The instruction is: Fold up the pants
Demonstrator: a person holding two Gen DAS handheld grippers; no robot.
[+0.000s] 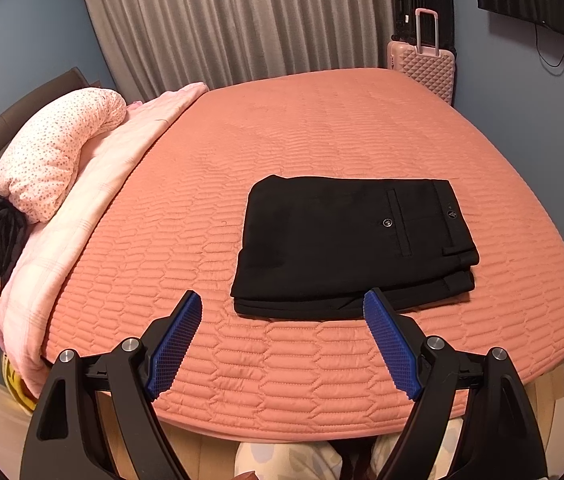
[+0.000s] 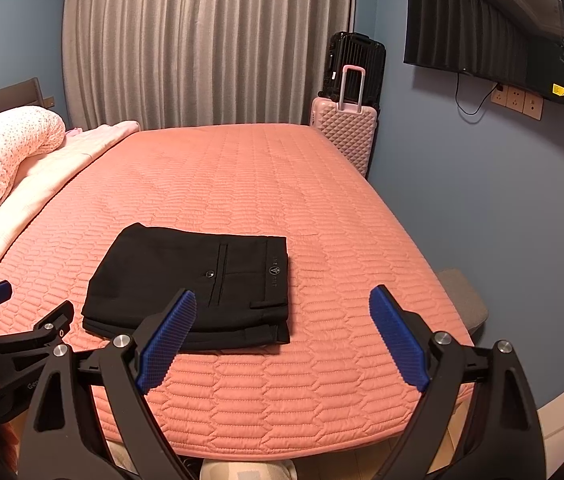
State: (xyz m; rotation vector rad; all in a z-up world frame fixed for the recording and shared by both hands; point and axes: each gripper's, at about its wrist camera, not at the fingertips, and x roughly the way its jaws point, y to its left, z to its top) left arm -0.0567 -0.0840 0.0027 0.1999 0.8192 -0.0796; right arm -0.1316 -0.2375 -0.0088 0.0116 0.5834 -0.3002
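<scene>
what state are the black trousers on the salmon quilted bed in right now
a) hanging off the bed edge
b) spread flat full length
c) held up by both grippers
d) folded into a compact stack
d: the black trousers lie as a layered rectangle on the salmon quilted bed cover, and the left gripper and right gripper are both open and empty.

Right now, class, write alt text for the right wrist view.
Folded black pants lie flat on an orange bed, nothing gripping them. The open right claw hovers at the near edge; the left claw shows at far left.
</scene>
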